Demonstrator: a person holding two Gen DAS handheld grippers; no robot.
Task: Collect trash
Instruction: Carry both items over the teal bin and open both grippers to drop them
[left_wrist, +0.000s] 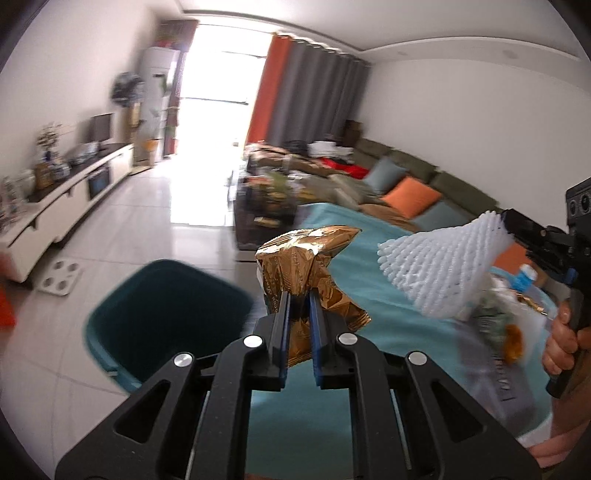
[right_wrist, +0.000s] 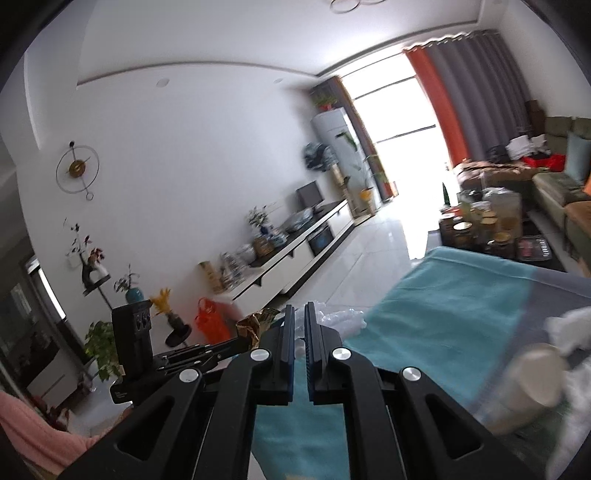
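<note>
The left tongs (left_wrist: 299, 295) pinch a gold wrapper (left_wrist: 306, 266); it looks light and crinkly. The right tongs (right_wrist: 300, 314) squeeze soft white foam net (left_wrist: 443, 266) by its edge.

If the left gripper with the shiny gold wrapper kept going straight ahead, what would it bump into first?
Probably the far end of the teal cloth, just right of the teal bin. Depth is hard to judge.

Bright daylight floods through the window (left_wrist: 218, 92), blown out to white; glare streaks the floor tiles (left_wrist: 155, 206); both fisheye views bend at dark edges; motion blur smears the surroundings.
</note>
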